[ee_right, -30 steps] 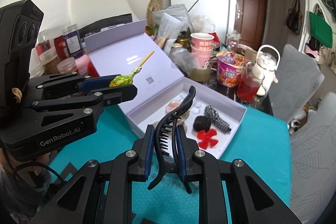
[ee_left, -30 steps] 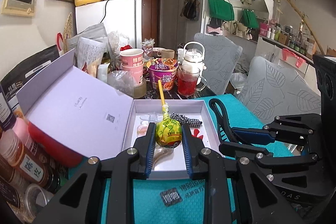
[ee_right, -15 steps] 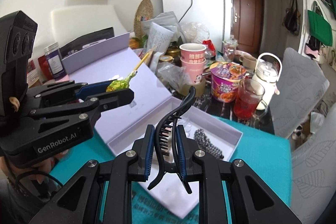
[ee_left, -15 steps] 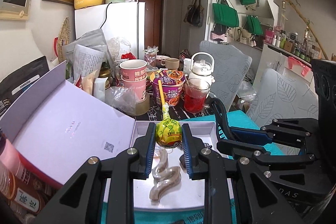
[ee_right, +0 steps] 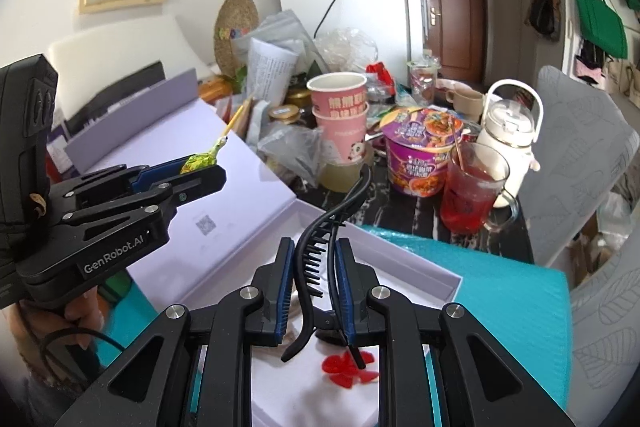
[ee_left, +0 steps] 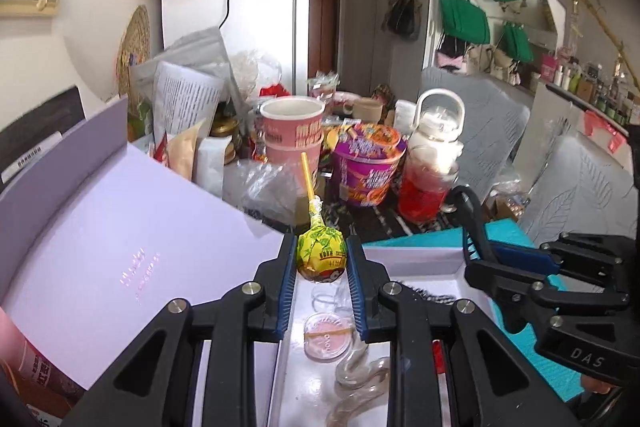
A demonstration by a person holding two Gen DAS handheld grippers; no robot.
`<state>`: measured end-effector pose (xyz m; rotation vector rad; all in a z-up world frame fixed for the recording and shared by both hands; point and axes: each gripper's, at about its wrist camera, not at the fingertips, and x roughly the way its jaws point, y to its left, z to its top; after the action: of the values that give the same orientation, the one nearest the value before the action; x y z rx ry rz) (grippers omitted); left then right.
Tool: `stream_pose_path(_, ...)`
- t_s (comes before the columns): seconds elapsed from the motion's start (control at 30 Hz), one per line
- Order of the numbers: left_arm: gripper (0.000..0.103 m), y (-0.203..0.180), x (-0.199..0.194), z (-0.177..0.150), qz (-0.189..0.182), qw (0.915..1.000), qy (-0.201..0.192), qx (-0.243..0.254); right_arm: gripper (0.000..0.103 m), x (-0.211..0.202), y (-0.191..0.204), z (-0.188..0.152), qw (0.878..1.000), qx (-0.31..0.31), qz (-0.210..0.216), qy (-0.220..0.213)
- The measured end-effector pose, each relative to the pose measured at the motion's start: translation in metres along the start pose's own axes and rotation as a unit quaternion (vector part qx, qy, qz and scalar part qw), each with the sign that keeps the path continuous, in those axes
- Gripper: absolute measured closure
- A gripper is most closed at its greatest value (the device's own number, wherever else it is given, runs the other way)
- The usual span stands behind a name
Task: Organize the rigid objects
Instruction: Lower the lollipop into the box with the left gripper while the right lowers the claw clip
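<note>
right now the left gripper (ee_left: 321, 267) pinches a lollipop (ee_left: 321, 257) by its yellow-green wrapped head, pads tight on both sides, yellow stick pointing up and away. it is held in the air over the open lilac box (ee_left: 412, 259), above the tray part near the hinge with the lid (ee_left: 120, 251), which leans back to the left. below the lollipop, inside the box: a round clear pink case (ee_left: 327, 337) and a clear wavy hair clip (ee_left: 356, 379), lying flat.

the right gripper (ee_right: 310, 291) is clamped on a black claw hair clip (ee_right: 320, 255), the pads pressing its two sides, teeth facing left, one curved arm sticking up past the fingertips and the handle ends hanging below. it hovers over the same box, red propeller-shaped piece (ee_right: 348, 369) on the box floor just beneath. the box sits on a teal mat (ee_right: 500, 291).

in the right wrist view the left gripper shows at left with the lollipop in its tip, above the lid. in the left wrist view the right gripper sits at right with the black clip.

behind the box: stacked pink paper cups (ee_right: 340, 115), purple noodle bowl (ee_right: 420, 147), glass mug of red drink (ee_right: 472, 195), white kettle (ee_right: 508, 139), white fridge (ee_right: 360, 11).
</note>
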<state>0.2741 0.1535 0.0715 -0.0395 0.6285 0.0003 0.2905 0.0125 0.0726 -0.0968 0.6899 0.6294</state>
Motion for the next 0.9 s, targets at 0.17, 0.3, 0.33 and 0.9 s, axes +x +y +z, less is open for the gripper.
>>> stream_pose_path(0.17,0.079,-0.002,0.024,-0.01,-0.003,0.9995,0.031,0.006,0.082,0.022,-0.006,-0.008,1.0,0.003,0.005,0.027)
stream_pose_path(0.3,0.079,-0.001,0.04,-0.017,-0.006,0.9987,0.05,0.011,0.082,0.038,-0.013,-0.014,0.999,0.008,0.001,0.044)
stream_pose_path(0.33,0.079,-0.001,0.042,-0.018,-0.007,0.9985,0.053,0.01,0.082,0.04,-0.014,-0.015,0.999,0.008,0.001,0.047)
stream_pose_path(0.9,0.079,-0.015,0.079,-0.037,-0.027,0.9938,0.103,0.033,0.082,0.075,-0.017,-0.027,0.997,0.007,0.012,0.073)
